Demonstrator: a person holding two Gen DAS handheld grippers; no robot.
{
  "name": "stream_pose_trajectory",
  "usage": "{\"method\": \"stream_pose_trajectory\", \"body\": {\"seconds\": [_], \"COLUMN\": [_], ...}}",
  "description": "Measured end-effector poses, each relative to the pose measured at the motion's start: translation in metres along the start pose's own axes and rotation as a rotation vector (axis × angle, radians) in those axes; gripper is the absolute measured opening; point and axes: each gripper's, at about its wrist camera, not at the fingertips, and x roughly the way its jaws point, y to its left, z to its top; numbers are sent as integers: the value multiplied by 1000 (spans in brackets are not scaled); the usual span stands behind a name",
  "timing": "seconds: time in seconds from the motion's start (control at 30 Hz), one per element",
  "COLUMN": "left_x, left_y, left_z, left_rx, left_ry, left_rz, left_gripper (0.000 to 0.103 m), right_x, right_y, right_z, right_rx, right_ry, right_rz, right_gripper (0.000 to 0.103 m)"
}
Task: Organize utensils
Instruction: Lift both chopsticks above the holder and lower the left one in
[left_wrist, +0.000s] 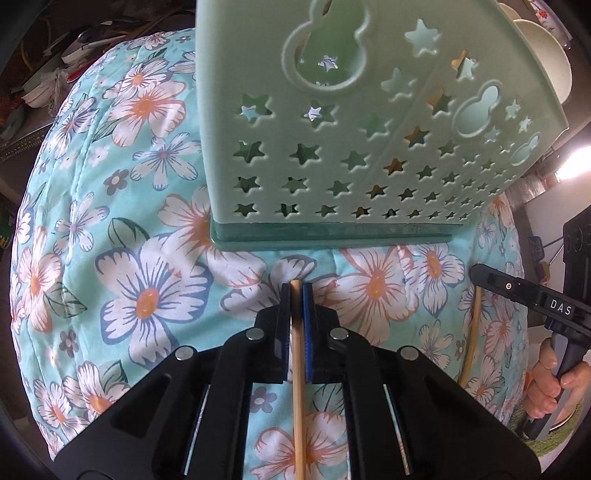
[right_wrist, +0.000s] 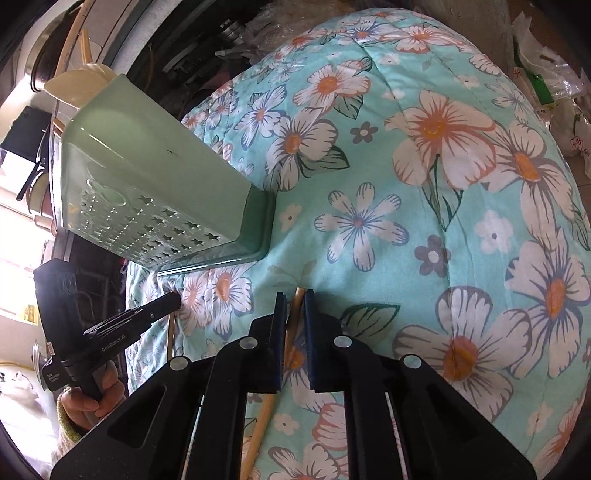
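Left wrist view: the left gripper (left_wrist: 296, 291) is clamped on a chopstick (left_wrist: 298, 387) lying on the floral cloth (left_wrist: 122, 229); the green utensil holder (left_wrist: 332, 122) stands at twelve o'clock.

Right wrist view: the right gripper (right_wrist: 294, 295) pinches a second chopstick (right_wrist: 293, 321); clutter (right_wrist: 207, 40) lies at eleven o'clock.

The pale green star-pierced plastic utensil holder (left_wrist: 332, 147) stands on the flowered quilted cloth (left_wrist: 110, 184); two bamboo chopsticks (left_wrist: 298, 369) lie near it.

- Daylight, even and bright on the floral cloth (left_wrist: 147, 258).
- Blown-out glare at right edge of left view, left edge of right view.
- Heavy fisheye bending, dark corner vignette.
- Soft shadow under green holder (left_wrist: 332, 147); focus sharp.
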Motion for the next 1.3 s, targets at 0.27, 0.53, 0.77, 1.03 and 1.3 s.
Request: {"method": "stream_pose_trajectory", "body": {"seconds": [0.27,0.53,0.77,1.03,1.3], "left_x": [-58,-156,-251,-323,-323], "left_y": [12,13,3,-6,-9], "left_z": [-10,-24,-17,21,73], "left_rx": [13,74,80,32,-26], "left_ry": [-76,-240,-484,-761,-850], "left_rz": [-79,-143,-209,-285,-230], "left_gripper": [5,5,5,5,5], "right_x": [-40,-106,-154,-170,-166], "right_y": [30,68,88,90,82], "right_z": [-12,-31,-39,-36,-39], "right_rx": [-84,-206,-270,-277,-264], "right_ry": [-66,-185,-303,-347,-336], "right_rz": [62,104,103,98,94], "right_gripper": [8,6,5,5,5]}}
